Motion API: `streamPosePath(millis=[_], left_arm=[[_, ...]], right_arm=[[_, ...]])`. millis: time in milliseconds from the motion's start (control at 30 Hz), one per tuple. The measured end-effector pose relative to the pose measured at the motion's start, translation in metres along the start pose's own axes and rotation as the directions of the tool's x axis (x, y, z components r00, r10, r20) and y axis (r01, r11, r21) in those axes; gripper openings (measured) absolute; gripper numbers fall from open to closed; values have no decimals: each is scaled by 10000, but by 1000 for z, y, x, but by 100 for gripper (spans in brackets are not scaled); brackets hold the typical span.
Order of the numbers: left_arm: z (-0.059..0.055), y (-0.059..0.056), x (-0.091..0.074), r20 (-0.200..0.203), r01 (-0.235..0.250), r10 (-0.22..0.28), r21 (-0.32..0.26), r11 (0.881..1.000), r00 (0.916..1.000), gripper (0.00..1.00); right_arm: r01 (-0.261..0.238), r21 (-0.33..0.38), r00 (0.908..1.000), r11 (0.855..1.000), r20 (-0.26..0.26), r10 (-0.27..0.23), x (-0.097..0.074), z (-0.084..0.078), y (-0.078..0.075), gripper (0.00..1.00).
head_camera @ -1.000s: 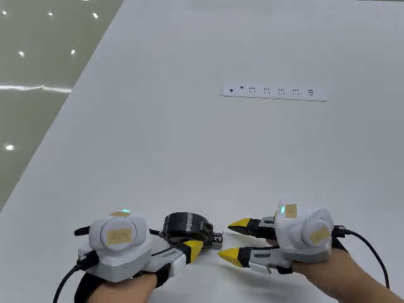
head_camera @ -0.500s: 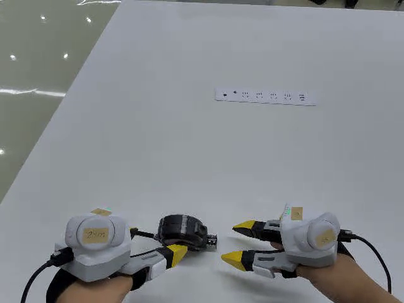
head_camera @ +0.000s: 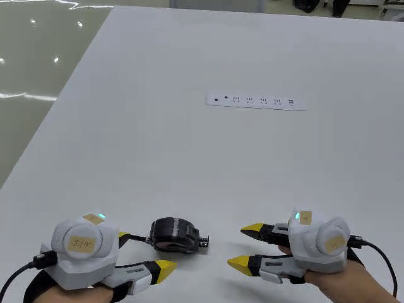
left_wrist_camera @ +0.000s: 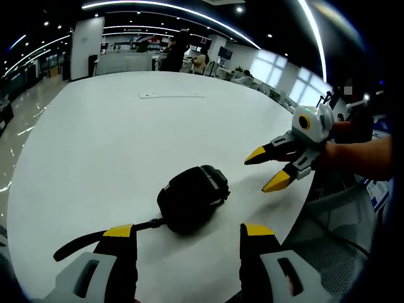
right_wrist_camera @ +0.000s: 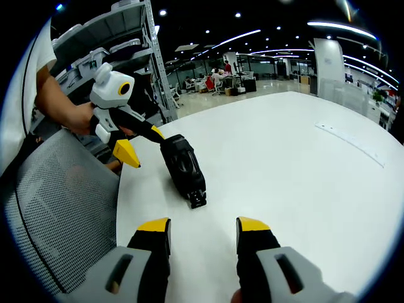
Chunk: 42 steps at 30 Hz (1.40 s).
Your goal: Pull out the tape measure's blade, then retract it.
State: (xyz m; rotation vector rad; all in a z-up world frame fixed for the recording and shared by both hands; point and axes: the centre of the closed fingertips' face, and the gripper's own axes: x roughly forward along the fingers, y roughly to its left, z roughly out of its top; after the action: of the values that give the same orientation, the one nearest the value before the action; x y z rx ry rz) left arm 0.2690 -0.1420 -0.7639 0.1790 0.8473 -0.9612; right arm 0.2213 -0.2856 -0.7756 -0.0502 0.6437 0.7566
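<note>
A black tape measure [head_camera: 174, 234] lies on the white table [head_camera: 189, 151] near its front edge, its blade tip facing right; it also appears as the tape measure [left_wrist_camera: 191, 196] and the tape measure [right_wrist_camera: 184, 166]. My left gripper [head_camera: 142, 253] stands open just left of it, its yellow-tipped fingers apart and clear of the case; a thin black strap [left_wrist_camera: 101, 238] runs from the case toward one finger. My right gripper [head_camera: 246, 246] is open to the right of the blade tip, a short gap away, holding nothing.
A white power strip [head_camera: 255, 101] lies flat in the middle of the table, far beyond the tape measure. A grey mesh chair [right_wrist_camera: 57, 214] stands at the table's near edge. Glossy floor [head_camera: 38, 57] lies off the left edge.
My left gripper has drawn back to the left, off the tape measure, which it was at a second ago. The right gripper has shifted slightly right. The camera has tilted.
</note>
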Motion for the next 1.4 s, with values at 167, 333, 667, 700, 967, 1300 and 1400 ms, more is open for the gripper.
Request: streamPosePath(millis=[167, 333, 667, 700, 967, 1300, 1400], left_arm=[[-1, -2, -4, -65, 273, -272, 214, 9994, 9996, 64], [-6, -4, -10, -47, 535, -533, 375, 9979, 9986, 65], [-22, 4, -22, -203, 701, -692, 494, 9963, 9974, 68], [-23, 6, -24, -199, 702, -693, 489, 9963, 9974, 69], [-30, 17, -35, -223, 566, -558, 391, 9976, 9982, 69], [-44, 25, -46, -373, 398, -389, 242, 9989, 9985, 69], [-45, 26, -51, -322, 356, -349, 214, 9991, 9989, 69]], right_arm=[[255, 97, 9996, 9996, -119, -254, -13, -5, -1, 44], [535, 211, 9983, 9983, -248, -530, -25, -11, -1, 47], [899, 291, 9952, 9955, -402, -887, -43, -18, 0, 52], [930, 342, 9949, 9951, -411, -916, -45, -20, 1, 52], [1331, 706, 9907, 9886, -364, -1307, -64, -29, 0, 54], [1731, 933, 9845, 9805, -455, -1695, -84, -44, 3, 56], [1917, 1057, 9812, 9758, -442, -1879, -91, -47, 1, 56]])
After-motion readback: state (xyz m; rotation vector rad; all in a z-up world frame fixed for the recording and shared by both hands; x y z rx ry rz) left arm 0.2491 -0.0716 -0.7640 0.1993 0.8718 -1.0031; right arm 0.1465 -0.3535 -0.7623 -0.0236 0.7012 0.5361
